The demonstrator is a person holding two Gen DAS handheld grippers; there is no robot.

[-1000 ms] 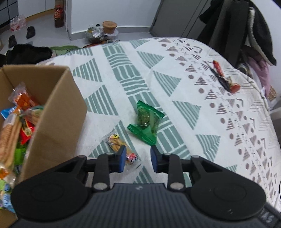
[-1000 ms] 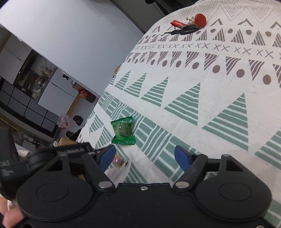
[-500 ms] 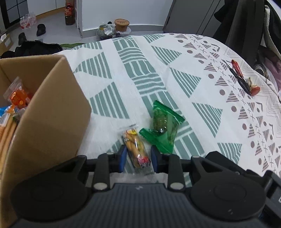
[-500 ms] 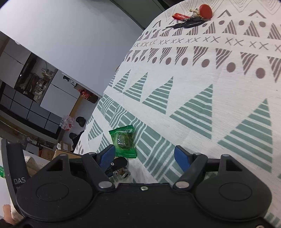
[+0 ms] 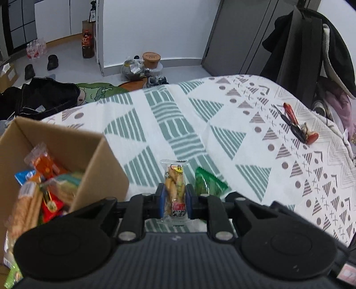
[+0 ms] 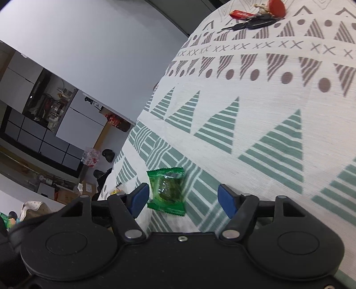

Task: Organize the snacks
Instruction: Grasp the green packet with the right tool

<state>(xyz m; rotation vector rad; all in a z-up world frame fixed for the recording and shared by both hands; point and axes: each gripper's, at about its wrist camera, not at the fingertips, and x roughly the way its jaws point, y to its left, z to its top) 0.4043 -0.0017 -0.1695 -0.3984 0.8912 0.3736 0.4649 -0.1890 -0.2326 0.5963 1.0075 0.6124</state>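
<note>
- Left wrist view: the left gripper [image 5: 174, 197] is clenched on one clear snack packet [image 5: 175, 189], its two blue pads pressed against the packet's sides; the packet stands lengthwise between them, its printed end toward the camera and its sealed top poking out past the tips.
- Just to the right of that packet lies one green wrapped candy [image 5: 208, 183] on the patterned tablecloth [image 5: 233, 124]; its near end is hidden behind the right finger and a black shape below it.
- One cardboard box [image 5: 98, 175] sits at the left, open at the top, holding a heap of snacks [image 5: 42, 184]. I can pick out an orange packet, a blue one, a red one and a long biscuit pack, but the pile overlaps itself and runs off the frame edge, so I cannot count it.
- One bunch of keys [image 5: 297, 126] with a red tag lies well apart, near the far right edge of the cloth.
- Right wrist view: the right gripper [image 6: 182, 197] has its jaws apart and closing. The same green candy [image 6: 166, 187] lies between the two blue pads [image 6: 227, 200], close to the left one, and neither pad presses on it.
- A sliver of the clear packet shows behind the left finger, mostly hidden.
- The keys [image 6: 253, 21] sit at the top of this view, partly cut by the frame.
- Room beyond the table is tilted and too small to read in detail.
</note>
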